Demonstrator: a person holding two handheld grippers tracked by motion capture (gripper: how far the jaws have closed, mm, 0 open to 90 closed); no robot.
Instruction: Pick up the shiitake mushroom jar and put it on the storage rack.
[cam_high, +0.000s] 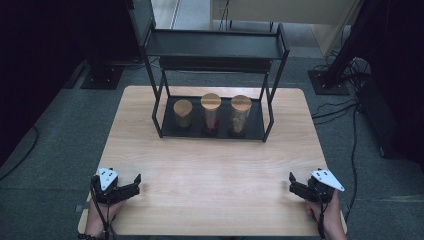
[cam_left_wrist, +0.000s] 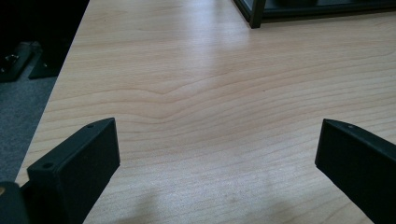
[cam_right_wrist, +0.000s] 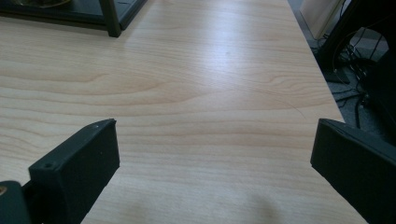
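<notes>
We wait at start; left gripper and right gripper both spread, empty; next we reach toward jars on rack.

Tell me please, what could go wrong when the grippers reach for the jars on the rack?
1. The three jars, short jar, middle jar and right jar, stand close together; a wide-open gripper taking one may well knock its neighbour.
2. They sit under the upper shelf of the rack, so lifting straight up could hit it.
3. The left gripper and right gripper are far away, so a long reach may clip the posts.
</notes>
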